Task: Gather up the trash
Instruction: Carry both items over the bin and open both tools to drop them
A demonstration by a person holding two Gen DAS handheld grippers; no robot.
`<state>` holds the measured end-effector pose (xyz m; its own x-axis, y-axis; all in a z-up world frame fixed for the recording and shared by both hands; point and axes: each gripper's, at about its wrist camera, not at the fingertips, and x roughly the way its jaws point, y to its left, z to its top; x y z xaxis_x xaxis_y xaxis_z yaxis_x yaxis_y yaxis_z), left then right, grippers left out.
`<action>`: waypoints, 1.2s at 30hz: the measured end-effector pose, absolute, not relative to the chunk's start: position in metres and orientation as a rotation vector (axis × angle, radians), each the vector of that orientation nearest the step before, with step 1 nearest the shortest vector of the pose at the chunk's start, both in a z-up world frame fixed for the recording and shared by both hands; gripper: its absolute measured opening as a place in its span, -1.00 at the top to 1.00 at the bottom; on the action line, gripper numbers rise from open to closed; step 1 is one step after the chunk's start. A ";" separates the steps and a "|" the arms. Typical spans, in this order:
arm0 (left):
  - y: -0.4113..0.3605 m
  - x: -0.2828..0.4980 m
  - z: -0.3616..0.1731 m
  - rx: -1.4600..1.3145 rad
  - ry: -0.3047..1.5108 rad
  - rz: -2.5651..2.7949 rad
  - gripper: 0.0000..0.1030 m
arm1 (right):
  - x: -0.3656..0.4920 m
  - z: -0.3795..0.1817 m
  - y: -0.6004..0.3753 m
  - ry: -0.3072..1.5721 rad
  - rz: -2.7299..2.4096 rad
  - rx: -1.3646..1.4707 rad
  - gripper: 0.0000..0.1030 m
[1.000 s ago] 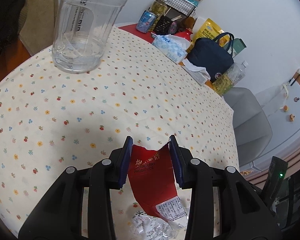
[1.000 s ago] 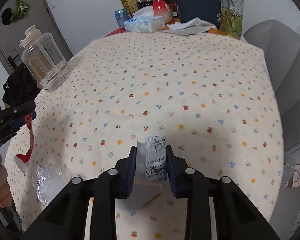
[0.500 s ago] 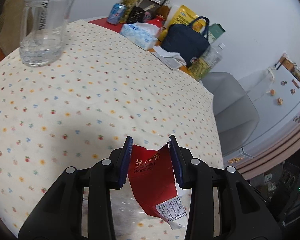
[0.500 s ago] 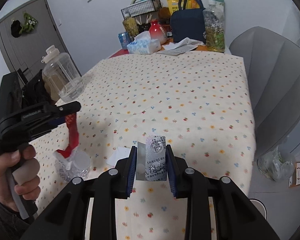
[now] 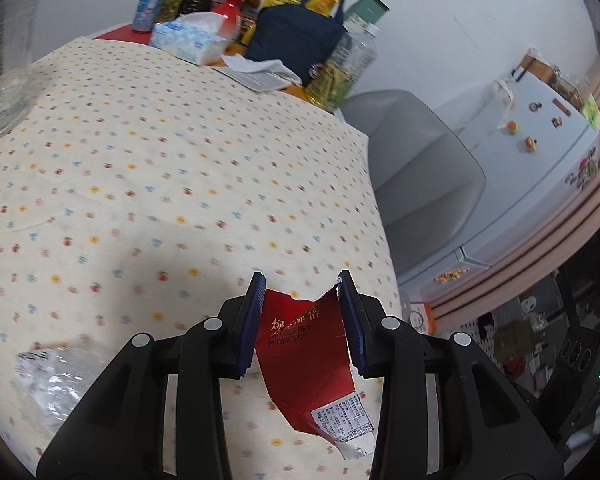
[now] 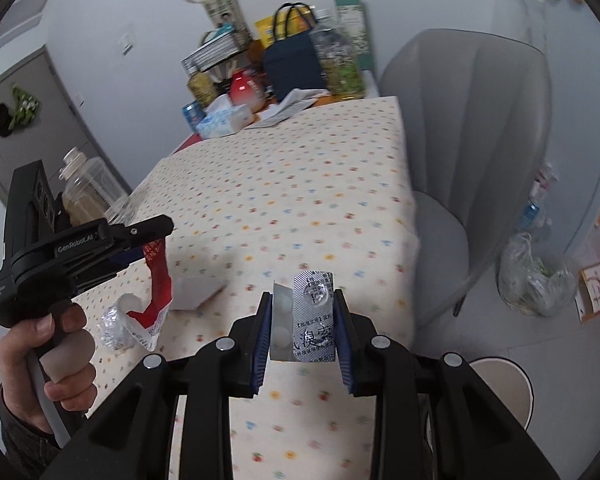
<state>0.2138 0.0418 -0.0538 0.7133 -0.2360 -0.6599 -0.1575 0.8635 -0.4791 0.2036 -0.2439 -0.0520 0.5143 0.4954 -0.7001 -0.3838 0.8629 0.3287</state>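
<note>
My left gripper (image 5: 300, 282) is shut on a torn red snack wrapper (image 5: 312, 364) that hangs from its blue pads above the dotted tablecloth (image 5: 160, 168). In the right wrist view the same left gripper (image 6: 156, 228) shows at the left in a person's hand (image 6: 60, 360), the red wrapper (image 6: 158, 280) dangling below it. My right gripper (image 6: 302, 296) is shut on a silver pill blister pack (image 6: 312, 324), held over the table's near edge. A crumpled clear plastic piece (image 5: 48, 380) lies on the cloth at the lower left, with a small white box (image 6: 196, 292) near it.
A grey chair (image 6: 472, 140) stands right of the table. On the floor sit a clear trash bag (image 6: 532, 276) and a round white bin (image 6: 504, 384). Clutter fills the far table end: a blue bag (image 5: 292, 44), tissue box (image 5: 188, 40), bottles. A clear jug (image 6: 92, 188) stands left.
Both grippers have swung toward the table's right edge with their loads still held. The chair, floor and trash bag have come into view; the jug has slid to the left edge.
</note>
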 end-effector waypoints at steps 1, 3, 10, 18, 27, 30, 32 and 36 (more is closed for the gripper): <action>0.037 0.217 -0.054 -0.535 0.791 -0.053 0.28 | 0.204 -0.054 -0.253 0.888 0.513 0.151 0.43; 0.022 0.222 -0.056 -0.519 0.805 -0.077 0.28 | 0.204 -0.061 -0.275 0.894 0.469 0.181 0.43; -0.027 0.237 -0.060 -0.467 0.844 -0.148 0.28 | 0.201 -0.078 -0.346 0.899 0.343 0.258 0.43; -0.083 0.250 -0.065 -0.405 0.884 -0.217 0.28 | 0.197 -0.110 -0.424 0.920 0.147 0.342 -0.39; -0.151 0.265 -0.074 -0.329 0.934 -0.294 0.28 | 0.171 -0.141 -0.486 0.927 0.032 0.395 -0.63; -0.174 0.269 -0.079 -0.306 0.951 -0.320 0.27 | 0.160 -0.145 -0.506 0.919 -0.001 0.425 -0.71; -0.191 0.271 -0.083 -0.290 0.965 -0.337 0.27 | 0.153 -0.147 -0.518 0.916 -0.016 0.441 -0.73; -0.221 0.274 -0.088 -0.260 0.988 -0.371 0.27 | 0.139 -0.152 -0.542 0.908 -0.050 0.473 -0.77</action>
<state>0.2740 -0.2214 -0.0882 0.4955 -0.4182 -0.7613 0.1858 0.9072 -0.3774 0.1391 -0.5421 -0.1520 0.6218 0.1545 -0.7678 0.2383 0.8965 0.3734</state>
